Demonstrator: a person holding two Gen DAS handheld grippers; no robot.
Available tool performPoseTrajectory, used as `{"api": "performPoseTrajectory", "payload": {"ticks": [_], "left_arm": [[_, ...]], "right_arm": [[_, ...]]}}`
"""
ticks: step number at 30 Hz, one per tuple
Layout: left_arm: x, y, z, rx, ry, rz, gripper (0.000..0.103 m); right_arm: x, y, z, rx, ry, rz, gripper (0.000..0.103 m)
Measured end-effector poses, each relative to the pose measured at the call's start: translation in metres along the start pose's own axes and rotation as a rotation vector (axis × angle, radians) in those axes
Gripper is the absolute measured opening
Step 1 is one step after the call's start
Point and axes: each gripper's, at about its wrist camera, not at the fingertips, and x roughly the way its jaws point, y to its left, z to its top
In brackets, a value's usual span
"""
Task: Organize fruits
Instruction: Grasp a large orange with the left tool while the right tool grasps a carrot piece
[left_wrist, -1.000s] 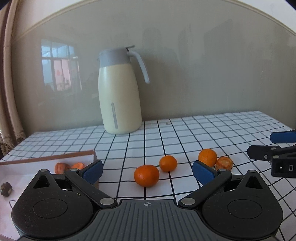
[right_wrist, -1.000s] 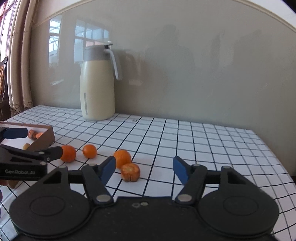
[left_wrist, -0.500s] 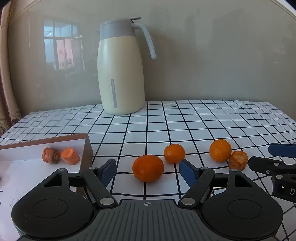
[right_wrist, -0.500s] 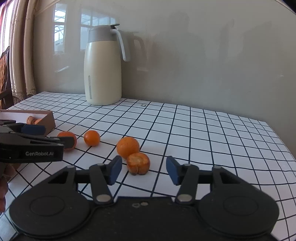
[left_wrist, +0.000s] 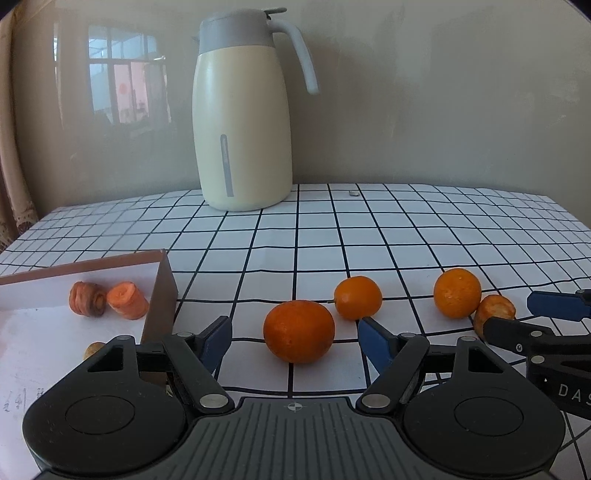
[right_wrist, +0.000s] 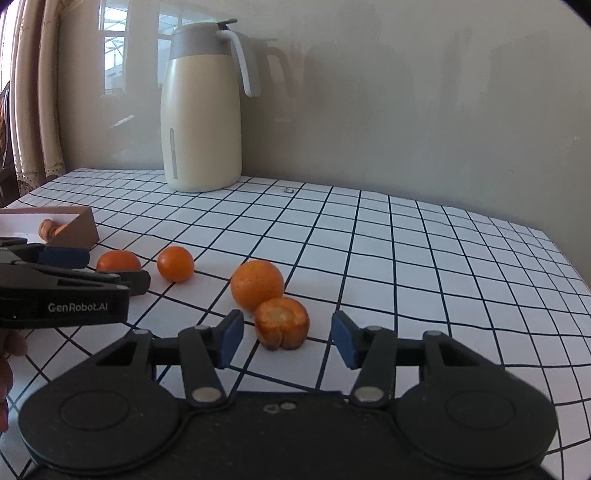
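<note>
Three oranges lie in a row on the checked tablecloth. The largest orange (left_wrist: 299, 330) sits between the blue pads of my left gripper (left_wrist: 293, 332), with a gap on both sides, so the gripper is open. A smaller orange (left_wrist: 357, 297) and a third orange (left_wrist: 457, 292) lie further right. A carrot chunk (right_wrist: 282, 323) touches that third orange (right_wrist: 257, 284). My right gripper (right_wrist: 286, 328) is open, its pads standing either side of the chunk without touching it. In the right wrist view the left gripper's fingers (right_wrist: 122, 280) hide part of the largest orange (right_wrist: 118, 260).
A shallow brown box (left_wrist: 159, 291) stands at the left, holding two carrot pieces (left_wrist: 107, 300) and another small piece. A cream jug (left_wrist: 242, 122) stands at the back by the wall. The table's right edge (right_wrist: 569, 266) is near.
Both grippers have moved forward and down toward the fruit. Their jaws have narrowed, the left around the largest orange and the right around the carrot chunk.
</note>
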Motion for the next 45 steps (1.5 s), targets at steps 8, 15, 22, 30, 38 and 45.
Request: {"api": "performPoseTrajectory", "payload": {"ticks": [8,15,22,30,38,45], "left_arm": [[0.009,0.001,0.001,0.009,0.001,0.010,0.076],[0.014,-0.003,-0.001,0.035,0.004,0.005,0.076],[0.015,-0.004,0.000,0.039,0.013,0.006,0.073],[0.018,-0.004,0.001,0.041,0.020,0.021,0.043],[0.012,-0.004,0.000,0.042,0.010,-0.005,0.042],[-0.010,-0.010,-0.002,0.047,-0.015,-0.034,0.042]], "right_arm": [[0.011,-0.003,0.002,0.006,0.020,0.000,0.042],[0.019,-0.004,0.005,0.008,0.038,0.006,0.034],[0.023,-0.003,0.006,-0.001,0.052,0.006,0.032],[0.024,-0.003,0.006,-0.001,0.055,0.013,0.027],[0.023,-0.003,0.007,0.003,0.057,0.002,0.026],[0.004,-0.004,0.005,0.015,0.036,-0.027,0.026]]}}
